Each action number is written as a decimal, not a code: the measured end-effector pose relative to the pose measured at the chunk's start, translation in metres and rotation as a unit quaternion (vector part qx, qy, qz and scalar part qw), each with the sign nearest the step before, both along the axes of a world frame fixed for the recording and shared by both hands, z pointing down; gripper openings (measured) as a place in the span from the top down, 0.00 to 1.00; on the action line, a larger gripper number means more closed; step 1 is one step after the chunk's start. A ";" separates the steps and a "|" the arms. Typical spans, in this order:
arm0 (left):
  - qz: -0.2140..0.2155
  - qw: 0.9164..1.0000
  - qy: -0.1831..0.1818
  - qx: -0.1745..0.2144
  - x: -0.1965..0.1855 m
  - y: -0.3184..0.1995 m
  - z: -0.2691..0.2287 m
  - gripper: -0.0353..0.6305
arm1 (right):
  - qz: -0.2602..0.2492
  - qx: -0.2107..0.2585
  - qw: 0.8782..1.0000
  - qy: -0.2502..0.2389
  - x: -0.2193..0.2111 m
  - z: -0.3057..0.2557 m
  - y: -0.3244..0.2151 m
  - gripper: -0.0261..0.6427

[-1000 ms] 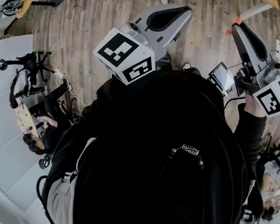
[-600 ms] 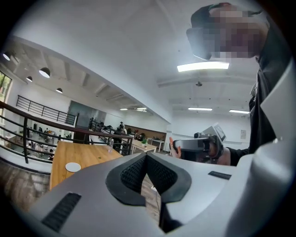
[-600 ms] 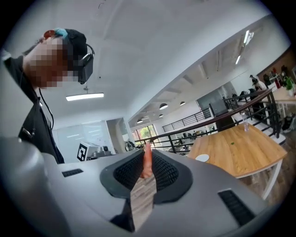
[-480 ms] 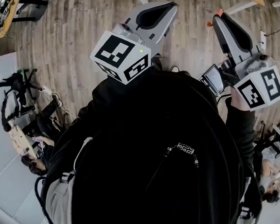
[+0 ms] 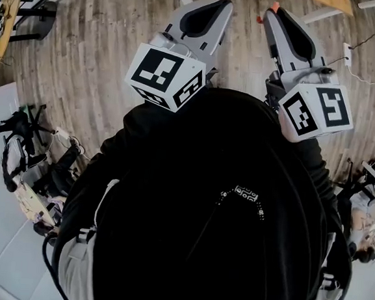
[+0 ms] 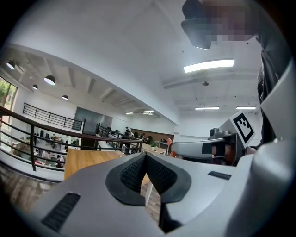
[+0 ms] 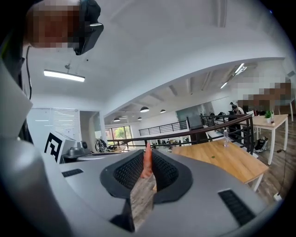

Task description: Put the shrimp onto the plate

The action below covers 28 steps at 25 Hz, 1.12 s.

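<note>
Pinching the shrimp [image 7: 147, 164] upright between the right gripper [image 7: 148, 156] pads. Pressed tip to tip on nothing at the left gripper [image 6: 144, 157]. Held up side by side over floor [image 5: 104, 54], above a black top [image 5: 208, 207] blocking most of the head view. Beyond, table [image 7: 226, 159] and railing [image 7: 203, 132].

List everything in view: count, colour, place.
Small orange shrimp: one, orange, pinched between the right gripper jaws.
Light wooden table: at least one, tan, ahead of the grippers.
Dark metal railing: one, black, beyond the table.
Wood-plank floor: grey-brown, below.
Plate: none in view.
Black top: one, on the person.
Left gripper: grey, jaws together, empty.
Right gripper: grey, jaws shut on the shrimp.
</note>
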<state>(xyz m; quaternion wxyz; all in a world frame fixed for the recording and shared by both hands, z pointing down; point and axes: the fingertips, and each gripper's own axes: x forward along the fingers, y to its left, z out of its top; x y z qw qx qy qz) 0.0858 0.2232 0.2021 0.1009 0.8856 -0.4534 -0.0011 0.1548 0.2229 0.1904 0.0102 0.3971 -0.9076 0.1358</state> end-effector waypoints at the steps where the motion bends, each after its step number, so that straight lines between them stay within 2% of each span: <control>1: -0.004 1.000 -0.001 0.004 -0.006 -0.002 -0.002 0.95 | -0.001 0.001 1.000 0.005 -0.008 0.000 0.000 0.86; 10: -0.044 0.999 0.015 0.023 -0.080 -0.019 -0.001 0.95 | -0.009 0.019 0.999 0.033 -0.076 0.004 -0.007 0.86; 18: -0.016 0.999 0.011 0.036 -0.100 -0.017 -0.002 0.95 | -0.029 0.024 0.999 0.028 -0.121 0.001 -0.016 0.86; 22: -0.036 0.999 0.018 0.034 -0.122 -0.023 0.001 0.95 | -0.046 0.025 0.998 0.028 -0.137 0.005 -0.020 0.86; 28: -0.060 0.998 0.008 0.034 -0.144 -0.041 0.003 0.95 | -0.078 0.023 0.997 0.009 -0.159 0.006 -0.048 0.86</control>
